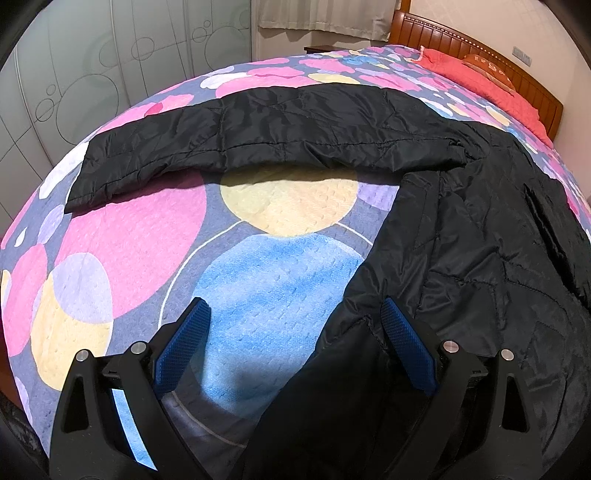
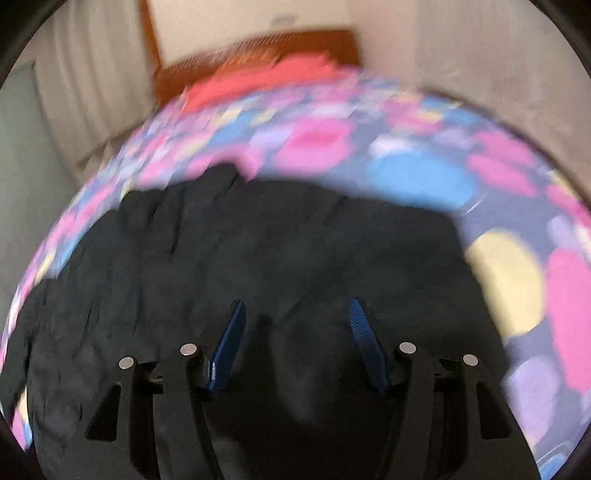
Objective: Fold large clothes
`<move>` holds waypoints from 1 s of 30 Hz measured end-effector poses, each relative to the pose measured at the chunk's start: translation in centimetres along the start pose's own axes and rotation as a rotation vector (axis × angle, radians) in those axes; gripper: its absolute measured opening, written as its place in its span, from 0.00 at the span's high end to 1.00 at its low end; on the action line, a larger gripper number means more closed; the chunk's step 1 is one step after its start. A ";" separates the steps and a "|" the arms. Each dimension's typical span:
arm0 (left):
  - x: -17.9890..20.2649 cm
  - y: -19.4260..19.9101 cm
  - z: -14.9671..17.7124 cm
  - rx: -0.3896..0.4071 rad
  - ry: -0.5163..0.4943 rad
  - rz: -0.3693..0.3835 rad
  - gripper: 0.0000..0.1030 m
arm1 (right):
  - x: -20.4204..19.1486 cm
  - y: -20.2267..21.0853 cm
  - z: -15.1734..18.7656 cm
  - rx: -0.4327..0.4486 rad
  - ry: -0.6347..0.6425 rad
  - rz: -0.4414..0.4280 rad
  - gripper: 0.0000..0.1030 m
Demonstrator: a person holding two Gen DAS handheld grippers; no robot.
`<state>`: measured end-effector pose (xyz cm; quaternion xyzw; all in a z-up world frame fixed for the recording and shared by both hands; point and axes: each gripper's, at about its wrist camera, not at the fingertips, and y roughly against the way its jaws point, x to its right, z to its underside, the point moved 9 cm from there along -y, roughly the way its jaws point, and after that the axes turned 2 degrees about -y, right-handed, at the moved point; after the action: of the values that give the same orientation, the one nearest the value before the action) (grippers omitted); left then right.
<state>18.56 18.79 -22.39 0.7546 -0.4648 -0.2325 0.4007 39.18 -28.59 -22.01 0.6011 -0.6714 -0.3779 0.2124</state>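
A black quilted jacket (image 1: pixel 480 229) lies on a bed with a bedspread (image 1: pixel 277 277) patterned in coloured circles. One sleeve (image 1: pixel 258 125) stretches left across the bed. My left gripper (image 1: pixel 294 301) is open wide just above the bed. The jacket's lower edge lies between its blue pads (image 1: pixel 406 343), but they do not press on it. The right wrist view is blurred by motion. It shows the jacket (image 2: pixel 295 240) spread under my right gripper (image 2: pixel 297 302), whose pads (image 2: pixel 229 347) stand apart. I see nothing clamped between them.
A wooden headboard (image 1: pixel 480 62) and a red pillow (image 1: pixel 480 81) are at the bed's far right end. A pale wardrobe (image 1: pixel 92 74) with circle patterns stands to the left, and a curtain (image 1: pixel 325 14) hangs behind. The headboard (image 2: pixel 258 48) also shows in the right wrist view.
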 end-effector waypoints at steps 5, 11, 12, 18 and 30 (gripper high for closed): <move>0.1 0.0 0.1 0.001 0.001 0.001 0.08 | -1.1 -2.0 1.1 -0.024 0.105 0.097 0.41; 0.1 0.0 0.1 0.003 0.000 0.000 0.08 | 0.9 2.7 1.0 0.070 0.059 0.157 0.37; 0.1 0.0 0.1 0.002 0.003 0.003 0.08 | 2.2 1.9 1.4 0.053 0.047 0.201 0.37; 0.2 0.0 0.2 0.001 0.008 0.010 0.08 | 3.7 2.3 1.5 0.019 -0.023 0.101 0.36; 0.1 0.1 0.1 -0.001 0.016 0.054 0.08 | 6.3 1.4 3.4 0.062 0.024 0.180 0.34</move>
<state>18.51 18.65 -22.35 0.7433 -0.4817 -0.2160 0.4109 34.58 -33.89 -24.14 0.5492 -0.7314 -0.3292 0.2347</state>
